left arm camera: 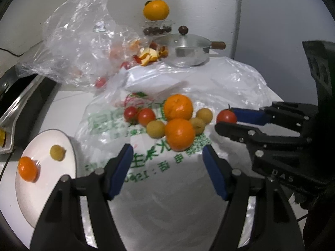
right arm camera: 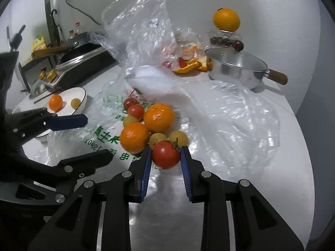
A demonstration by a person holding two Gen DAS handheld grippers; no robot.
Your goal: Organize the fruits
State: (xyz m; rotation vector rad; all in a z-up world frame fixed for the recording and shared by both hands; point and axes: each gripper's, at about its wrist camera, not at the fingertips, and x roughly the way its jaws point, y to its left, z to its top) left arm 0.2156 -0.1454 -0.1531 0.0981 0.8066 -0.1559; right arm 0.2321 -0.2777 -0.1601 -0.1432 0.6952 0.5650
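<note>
A pile of fruit lies on a printed plastic bag (left arm camera: 146, 167): two oranges (left arm camera: 179, 133), small red tomatoes (left arm camera: 146, 116) and small yellow fruits (left arm camera: 155, 128). My right gripper (right arm camera: 165, 156) is shut on a red tomato (right arm camera: 165, 154) at the right edge of the pile; it also shows in the left wrist view (left arm camera: 226, 116). My left gripper (left arm camera: 168, 152) is open and empty, just short of the near orange. A white plate (left arm camera: 67, 144) at the left holds one orange (left arm camera: 27, 168) and one yellow fruit (left arm camera: 57, 152).
A lidded steel pan (left arm camera: 191, 49) with a wooden handle stands at the back. An orange (left arm camera: 156, 10) sits on a glass stand behind it. A crumpled clear bag (left arm camera: 79, 41) and orange peels (left arm camera: 149, 56) lie at back left. A stove (right arm camera: 83, 62) is far left.
</note>
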